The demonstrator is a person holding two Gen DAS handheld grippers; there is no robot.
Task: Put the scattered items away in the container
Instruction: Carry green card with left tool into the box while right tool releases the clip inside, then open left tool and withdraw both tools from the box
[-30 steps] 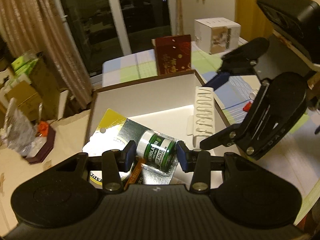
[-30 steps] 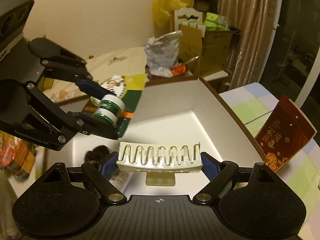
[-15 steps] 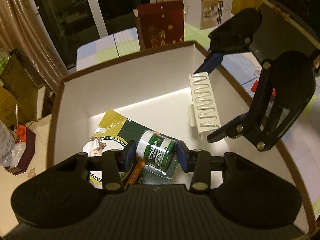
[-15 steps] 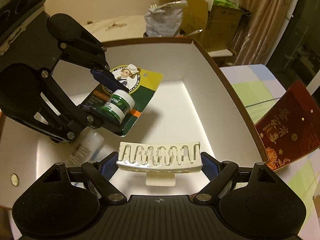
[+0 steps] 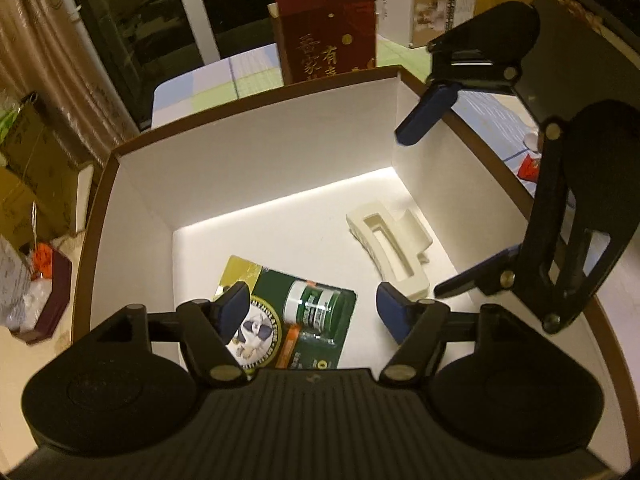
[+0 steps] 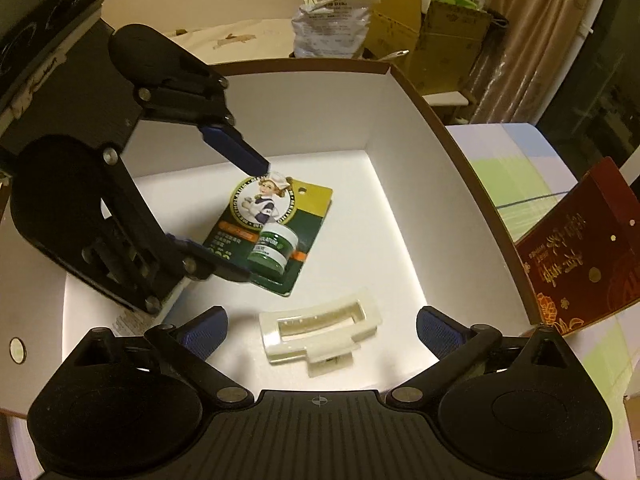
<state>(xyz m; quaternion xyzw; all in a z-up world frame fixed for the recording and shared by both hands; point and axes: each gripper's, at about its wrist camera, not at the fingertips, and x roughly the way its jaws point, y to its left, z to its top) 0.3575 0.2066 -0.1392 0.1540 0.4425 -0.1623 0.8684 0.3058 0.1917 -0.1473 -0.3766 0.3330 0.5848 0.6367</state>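
While both grippers (image 5: 312,312) (image 6: 320,332) gape empty, the carded jar (image 6: 274,246) reads partly "LATUM".

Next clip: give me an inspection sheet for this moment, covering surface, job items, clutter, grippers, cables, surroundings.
Surface: table under a pastel checked cloth.
Container: white box with a brown rim, open-topped.
Job items: carded salve jar and cream hair clip both lie flat on the box floor, apart from each other.
Clutter: red packet stands behind the box; white carton beyond it.
Grippers: left hand-held gripper open above the jar card; right hand-held gripper open over the clip; neither holds anything.
Cables: nothing seen.
Surroundings: curtain, stacked cardboard boxes, a crumpled bag, dark window glass.
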